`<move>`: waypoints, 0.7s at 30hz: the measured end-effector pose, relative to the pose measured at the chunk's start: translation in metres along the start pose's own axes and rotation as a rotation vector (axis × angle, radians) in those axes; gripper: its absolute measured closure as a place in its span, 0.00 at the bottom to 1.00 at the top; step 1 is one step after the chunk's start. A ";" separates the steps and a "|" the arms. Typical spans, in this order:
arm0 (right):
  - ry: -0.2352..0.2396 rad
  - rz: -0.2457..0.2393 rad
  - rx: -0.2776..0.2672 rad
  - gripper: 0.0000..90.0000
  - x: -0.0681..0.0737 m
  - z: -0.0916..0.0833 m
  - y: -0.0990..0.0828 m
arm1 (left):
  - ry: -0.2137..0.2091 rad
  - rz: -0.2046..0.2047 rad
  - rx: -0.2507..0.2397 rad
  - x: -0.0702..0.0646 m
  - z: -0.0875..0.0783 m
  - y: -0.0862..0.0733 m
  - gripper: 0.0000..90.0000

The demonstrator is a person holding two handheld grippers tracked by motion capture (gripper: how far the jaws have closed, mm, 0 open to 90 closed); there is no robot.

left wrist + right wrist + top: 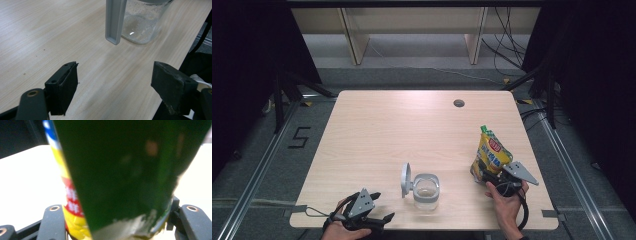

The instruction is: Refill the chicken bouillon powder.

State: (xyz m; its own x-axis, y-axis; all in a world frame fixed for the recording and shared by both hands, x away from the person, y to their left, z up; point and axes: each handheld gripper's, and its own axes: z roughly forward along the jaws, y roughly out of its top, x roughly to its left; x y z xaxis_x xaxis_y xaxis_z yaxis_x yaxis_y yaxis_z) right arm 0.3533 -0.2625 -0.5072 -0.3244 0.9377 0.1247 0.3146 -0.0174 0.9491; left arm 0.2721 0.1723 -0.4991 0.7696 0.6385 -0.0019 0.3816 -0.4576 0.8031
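Pale wood-grain laminate is covering the table [377, 130], which has a round cable hole [458, 103] toward its 1 o'clock corner. At the table's 5 o'clock edge the person's right hand [506, 206] is reaching up from below, wrist slightly bent, and is aiming the right gripper [486, 172] toward 11 o'clock; its jaws are standing on either side of the base of a yellow and green snack pouch [491, 152], which is standing upright near the right edge, and in the right gripper view the pouch [120, 170] is sitting between the jaws, though whether the pads are pressing on it I cannot tell. At 7 o'clock the left hand [343, 226] is resting at the near edge, holding the left gripper [384, 207] low and pointed toward 3 o'clock; its jaws are standing wide apart with nothing between them. Just beyond it, at 6 o'clock, a clear glass jar [427, 192] is standing with its grey hinged lid [405, 180] flipped up on its left side. Grey carpet, metal floor rails, black curtains and loose cables are surrounding the table, and a "5" [300, 137] is taped on the floor at 9 o'clock. Red and blue labelling is showing on the pouch, too blurred to read.
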 end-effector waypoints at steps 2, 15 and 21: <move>-0.004 -0.028 0.010 0.44 -0.002 -0.001 0.002 | 0.007 -0.015 -0.025 -0.001 0.001 0.000 0.23; 0.110 -0.009 0.041 0.48 -0.010 -0.018 0.010 | 0.010 -0.024 -0.028 -0.001 0.000 0.000 0.23; 0.161 -0.031 0.056 0.48 -0.003 -0.025 0.012 | 0.009 -0.019 -0.029 -0.001 0.001 0.000 0.23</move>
State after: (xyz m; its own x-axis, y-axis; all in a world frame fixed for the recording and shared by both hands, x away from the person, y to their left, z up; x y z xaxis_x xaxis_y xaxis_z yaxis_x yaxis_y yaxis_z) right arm 0.3354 -0.2743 -0.4888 -0.4719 0.8697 0.1446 0.3496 0.0340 0.9363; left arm 0.2722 0.1707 -0.4997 0.7574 0.6528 -0.0122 0.3810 -0.4268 0.8202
